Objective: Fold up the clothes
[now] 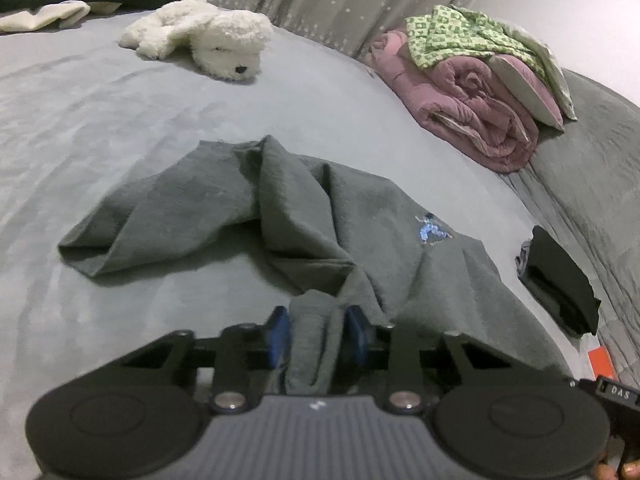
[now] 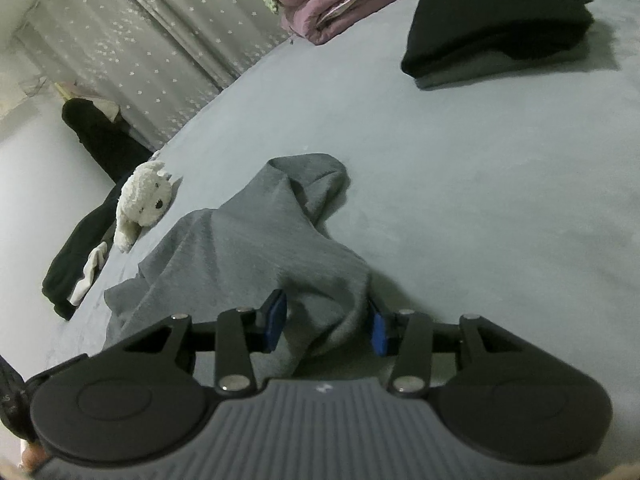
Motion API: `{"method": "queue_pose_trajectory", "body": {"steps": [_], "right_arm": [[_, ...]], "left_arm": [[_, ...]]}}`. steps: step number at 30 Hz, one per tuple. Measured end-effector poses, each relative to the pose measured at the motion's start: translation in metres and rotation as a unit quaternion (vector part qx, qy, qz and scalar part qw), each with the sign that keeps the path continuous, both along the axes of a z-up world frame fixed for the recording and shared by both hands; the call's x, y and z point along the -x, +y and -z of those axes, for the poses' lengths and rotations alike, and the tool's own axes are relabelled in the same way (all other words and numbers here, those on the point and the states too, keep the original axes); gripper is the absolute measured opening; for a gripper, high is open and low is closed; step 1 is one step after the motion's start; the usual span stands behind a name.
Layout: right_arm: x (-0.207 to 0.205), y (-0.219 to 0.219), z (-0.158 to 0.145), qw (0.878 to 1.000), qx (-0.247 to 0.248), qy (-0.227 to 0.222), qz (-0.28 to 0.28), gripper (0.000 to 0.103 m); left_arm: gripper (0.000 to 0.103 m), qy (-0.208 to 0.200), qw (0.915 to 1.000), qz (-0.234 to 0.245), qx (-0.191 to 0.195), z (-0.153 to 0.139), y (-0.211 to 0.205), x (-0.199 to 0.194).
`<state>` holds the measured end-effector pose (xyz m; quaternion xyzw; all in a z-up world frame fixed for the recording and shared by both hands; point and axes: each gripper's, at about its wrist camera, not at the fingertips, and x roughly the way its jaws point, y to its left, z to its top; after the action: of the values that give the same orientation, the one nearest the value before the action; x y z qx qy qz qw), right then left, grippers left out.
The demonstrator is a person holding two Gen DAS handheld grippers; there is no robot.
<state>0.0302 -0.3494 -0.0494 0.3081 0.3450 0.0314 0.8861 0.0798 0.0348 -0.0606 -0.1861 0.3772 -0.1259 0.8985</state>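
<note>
Grey jersey garment (image 1: 280, 208), crumpled, nearer than white plush dog (image 1: 208, 40); soft, light, limp, likely to sag and bunch; left gripper (image 1: 316, 334) pinching narrow edge fold; right gripper (image 2: 326, 322) half-open around thicker bunch, clamp uncertain; best grabbed at hems, corners

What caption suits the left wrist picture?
Left gripper pinching a grey shirt on a bed beside a white plush dog.
</note>
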Motion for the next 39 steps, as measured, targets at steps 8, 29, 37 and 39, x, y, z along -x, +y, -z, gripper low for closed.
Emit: {"method": "queue_pose_trajectory", "body": {"steps": [8,29,37,39], "right_arm": [[-0.003,0.020,-0.013,0.998,0.040,-0.045,0.003,0.017],[-0.016,0.042,-0.038,0.985,0.069,-0.142,0.074,0.013],[-0.026,0.046,-0.029,0.986,0.085,-0.117,0.079,0.014],[-0.028,0.045,-0.026,0.987,0.082,-0.109,0.080,0.014]], "left_arm": [[0.006,-0.042,0.9985,-0.012,-0.033,-0.009,-0.012,0.009],[0.005,-0.102,0.9682,-0.214,-0.080,-0.041,0.071,0.023],[0.005,-0.091,0.9538,-0.255,-0.131,-0.035,0.091,0.024],[0.005,-0.092,0.9498,-0.264,-0.140,-0.034,0.095,0.023]]}}
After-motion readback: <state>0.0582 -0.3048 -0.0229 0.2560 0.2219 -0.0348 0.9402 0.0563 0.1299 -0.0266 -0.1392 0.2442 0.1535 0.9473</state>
